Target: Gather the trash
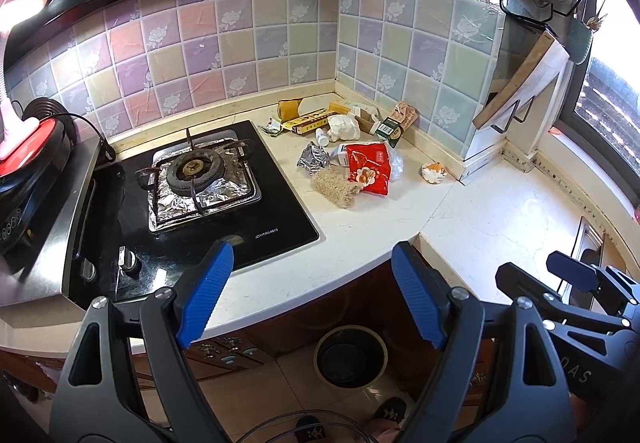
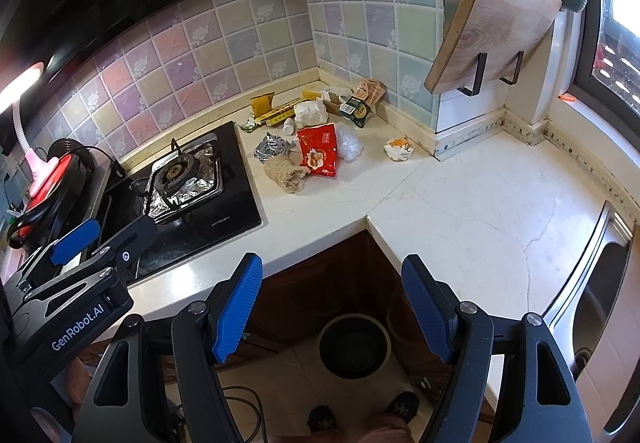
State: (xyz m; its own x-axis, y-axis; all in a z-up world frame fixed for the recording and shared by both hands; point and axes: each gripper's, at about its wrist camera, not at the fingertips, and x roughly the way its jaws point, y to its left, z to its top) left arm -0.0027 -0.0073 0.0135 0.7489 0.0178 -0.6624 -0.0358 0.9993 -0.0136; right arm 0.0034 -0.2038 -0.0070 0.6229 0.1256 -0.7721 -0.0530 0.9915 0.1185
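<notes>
Above the round bin (image 1: 351,357) on the floor, both tools hung tilted downward, short of the bench (image 1: 492,211) edge. The left hand-held gripper (image 1: 312,291) had its blue fingers (image 1: 206,295) spread wide with nothing between them; the right hand-held gripper (image 2: 332,305) was likewise spread and empty, its blue fingers (image 2: 238,307) framing the same bin (image 2: 354,347).

Beyond the bin, up on the bench, the trash lay heaped toward the tiled corner: a red snack bag (image 1: 369,167), a crumpled foil ball (image 1: 313,159) just left of it, a tan fibrous scrubber (image 1: 335,187) touching the bag's near edge, a white crumpled wrapper (image 1: 343,127) farther back, a yellow box (image 1: 306,121) and a green carton (image 1: 389,130) near the wall. A small orange-and-white scrap (image 1: 433,173) lay apart, to the right of the bag. Left of the heap sat the gas stove (image 1: 196,179) lined with foil.

From the left wrist camera the right tool appeared at the lower right edge, and a red-topped appliance (image 1: 28,159) stood left of the stove. The right wrist camera alone showed the steel sink (image 2: 600,283) at the bench's far right, the full face of the cutting board (image 2: 496,27) on its rack, and the left tool low on the left. The person's slippers (image 2: 396,409) showed beside the bin.
</notes>
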